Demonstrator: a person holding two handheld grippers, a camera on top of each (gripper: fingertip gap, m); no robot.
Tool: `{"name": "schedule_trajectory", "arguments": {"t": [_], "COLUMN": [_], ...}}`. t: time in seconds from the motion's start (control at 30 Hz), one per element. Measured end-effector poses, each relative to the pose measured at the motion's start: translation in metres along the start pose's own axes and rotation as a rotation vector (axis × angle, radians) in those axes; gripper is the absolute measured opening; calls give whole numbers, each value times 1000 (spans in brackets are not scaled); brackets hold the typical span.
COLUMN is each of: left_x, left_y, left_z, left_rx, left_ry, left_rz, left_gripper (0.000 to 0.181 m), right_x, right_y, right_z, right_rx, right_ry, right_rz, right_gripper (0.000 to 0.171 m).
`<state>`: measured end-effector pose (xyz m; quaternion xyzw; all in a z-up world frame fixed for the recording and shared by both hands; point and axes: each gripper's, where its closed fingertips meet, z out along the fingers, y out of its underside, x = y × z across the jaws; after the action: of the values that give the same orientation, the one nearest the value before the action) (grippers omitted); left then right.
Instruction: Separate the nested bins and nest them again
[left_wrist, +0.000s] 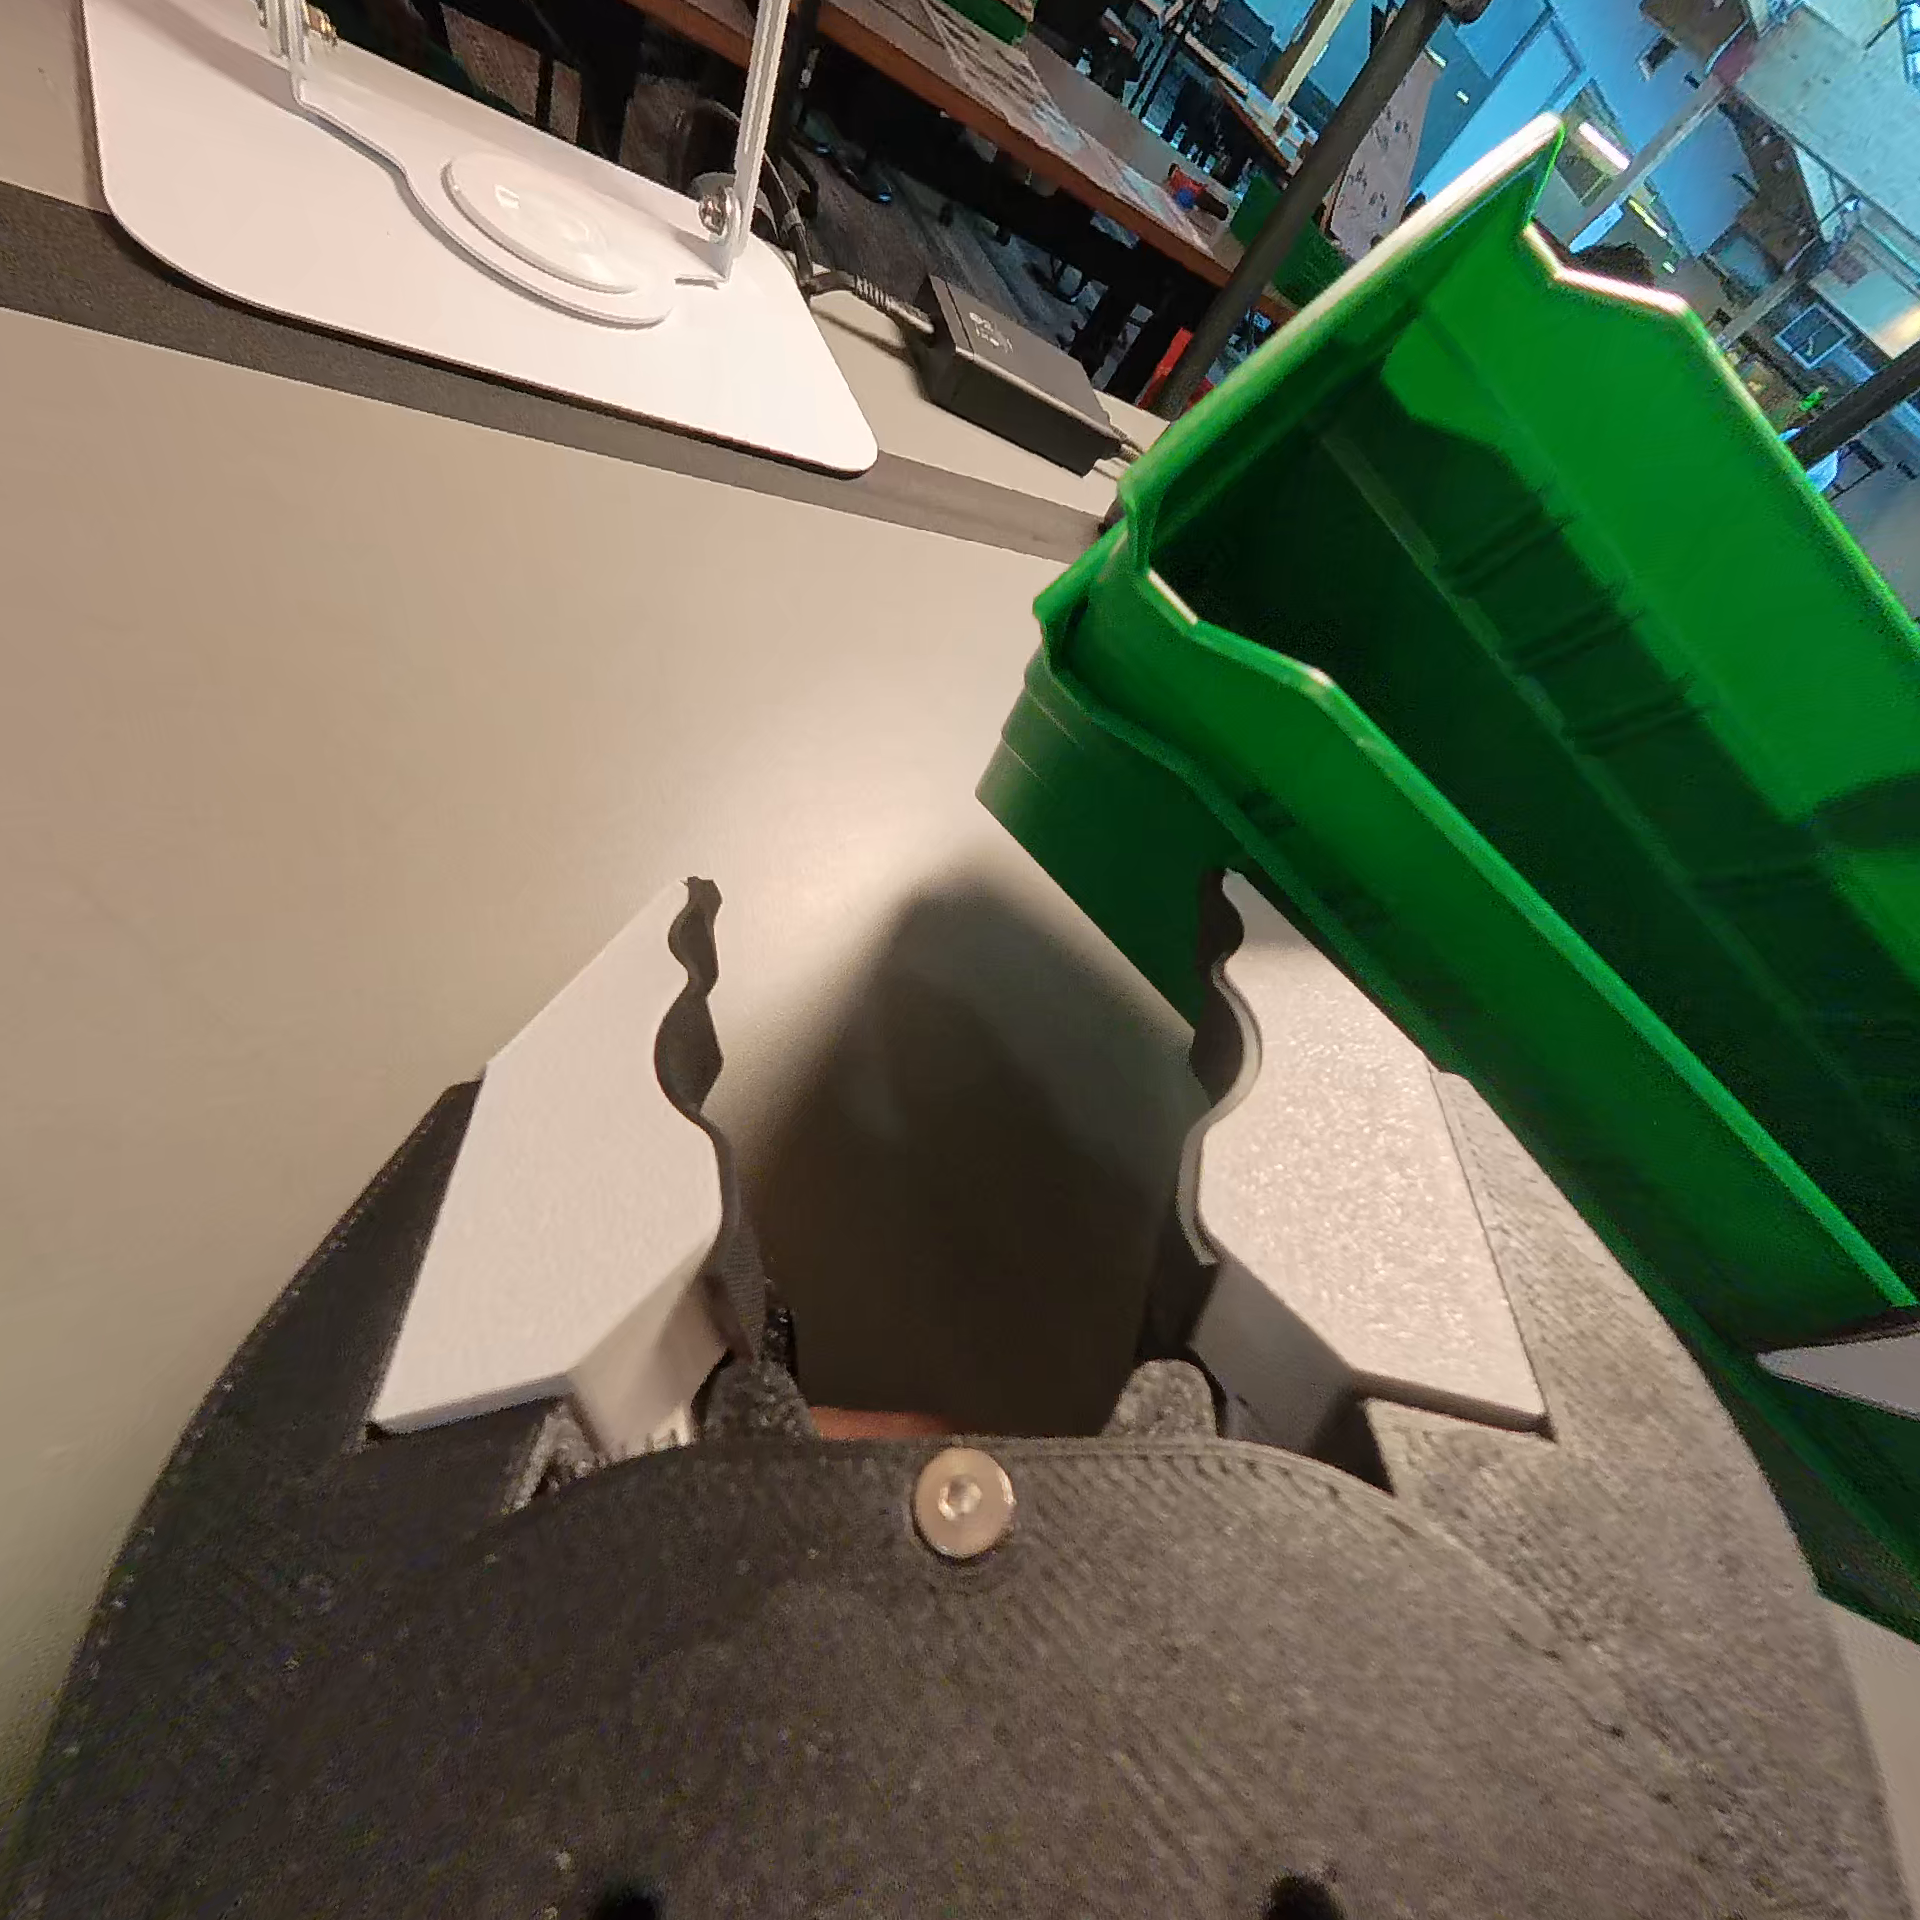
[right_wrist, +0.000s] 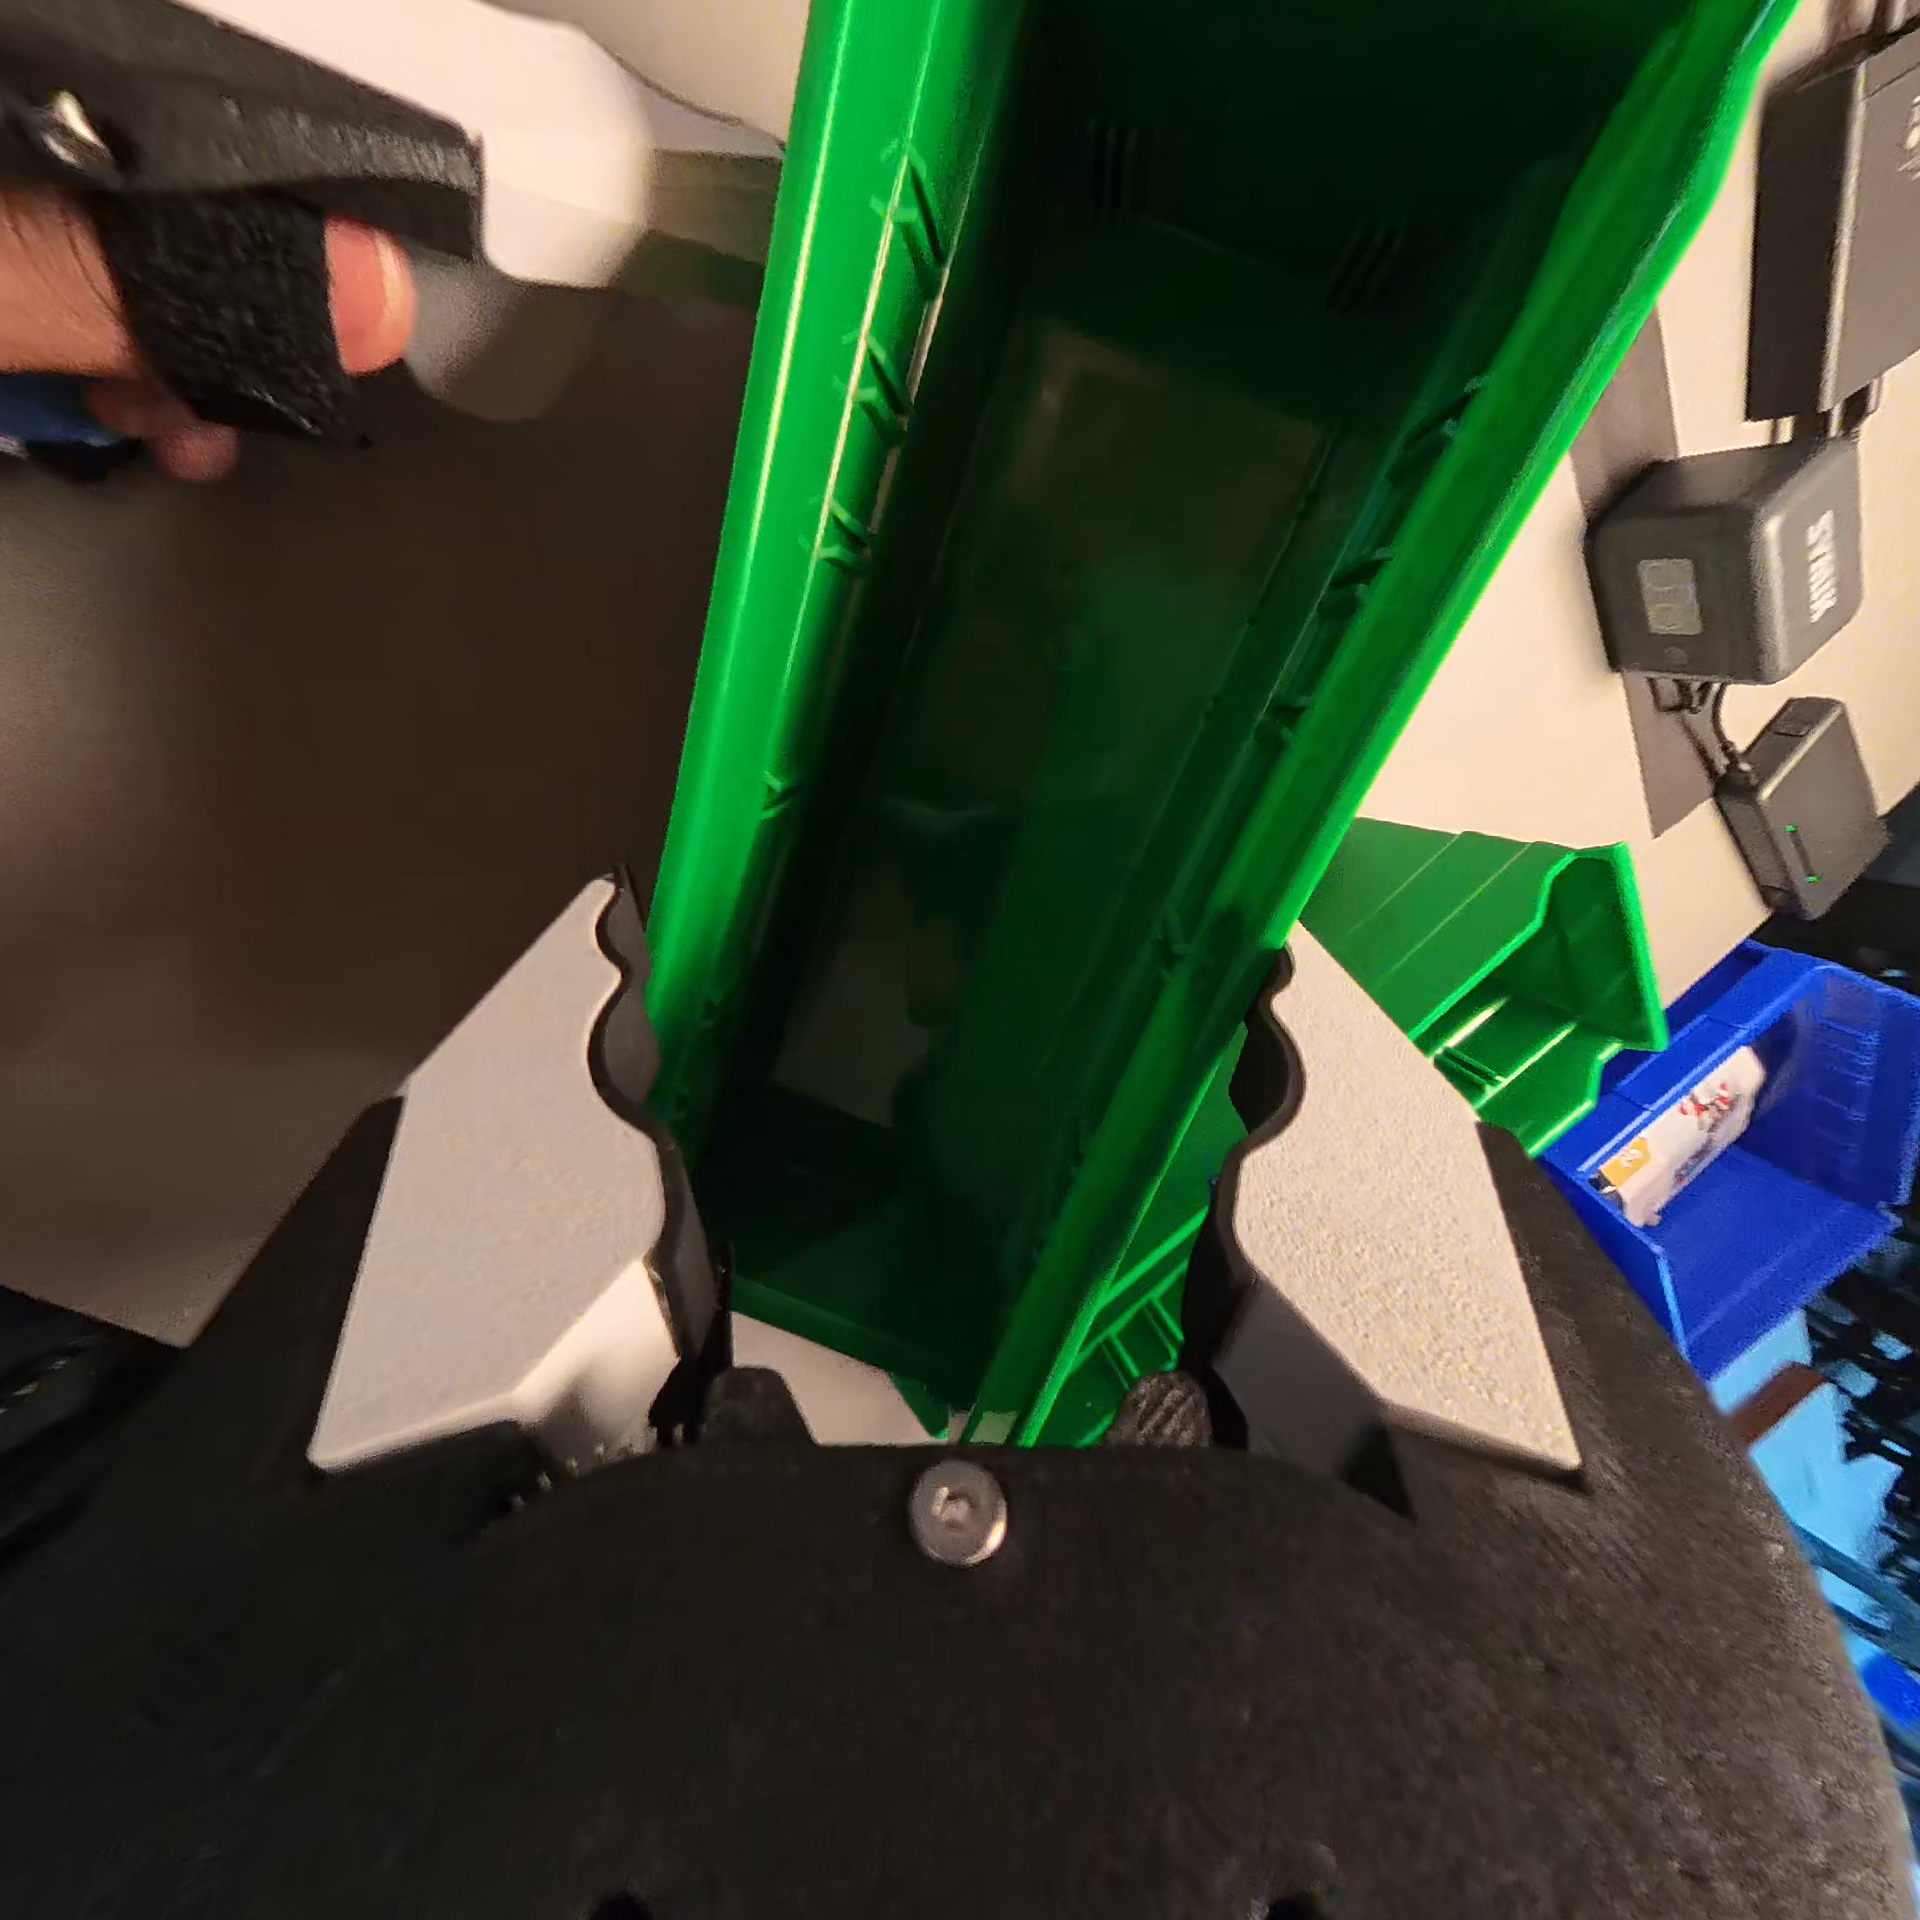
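Left claw (left_wrist: 956, 935) hangs wide open over the bare table (left_wrist: 416, 727), nothing between its jaws, only its own shadow on the grey top. Off to its left at the far edge sits a white stand base (left_wrist: 312, 229). Sliding right, a black power brick (left_wrist: 997, 353) lies on the table's back edge. Then comes the green bin (left_wrist: 1558, 644), lifted and tilted in the air, open top facing the camera, its near corner crossing just in front of the left claw's right finger (left_wrist: 1221, 997); touching or not, can't tell.

Over on the right wrist view, the person's hand (right_wrist: 156, 312) on the left claw's black handle shows blurred at the upper left. Centre frame, the right claw (right_wrist: 951, 935) is spread about as wide as the bin's end and has that green bin (right_wrist: 1091, 623) between its fingers, left pad (right_wrist: 629, 1029) against one long wall, right pad (right_wrist: 1268, 1060) against the other. The bin runs straight away from the camera, empty inside. Right of it, a second green bin (right_wrist: 1527, 956) rests on the table, with a blue bin (right_wrist: 1787, 1174) just beside it holding a small white packet (right_wrist: 1683, 1143). Above those, black chargers (right_wrist: 1745, 582) sit with their cables.
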<state>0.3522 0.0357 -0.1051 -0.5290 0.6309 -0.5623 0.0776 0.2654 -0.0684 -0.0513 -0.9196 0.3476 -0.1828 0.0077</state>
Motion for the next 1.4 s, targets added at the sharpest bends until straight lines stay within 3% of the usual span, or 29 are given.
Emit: {"name": "schedule_trajectory", "arguments": {"t": [0.67,0.97,1.4], "left_x": [3,-1,-2], "left_y": [10,-4,13], "left_z": [2,-6,2], "left_rx": [-51,-6,-75], "left_ry": [18,2,2], "left_rz": [-40,-44,-43], "left_gripper": [90,84,87], "right_x": [7,6,15], "right_y": [10,-1,0], "right_z": [4,8,24], "right_rx": [55,111,54], "right_ry": [94,-41,15], "right_rz": [-164,-119,-144], "right_gripper": [117,119,126]}}
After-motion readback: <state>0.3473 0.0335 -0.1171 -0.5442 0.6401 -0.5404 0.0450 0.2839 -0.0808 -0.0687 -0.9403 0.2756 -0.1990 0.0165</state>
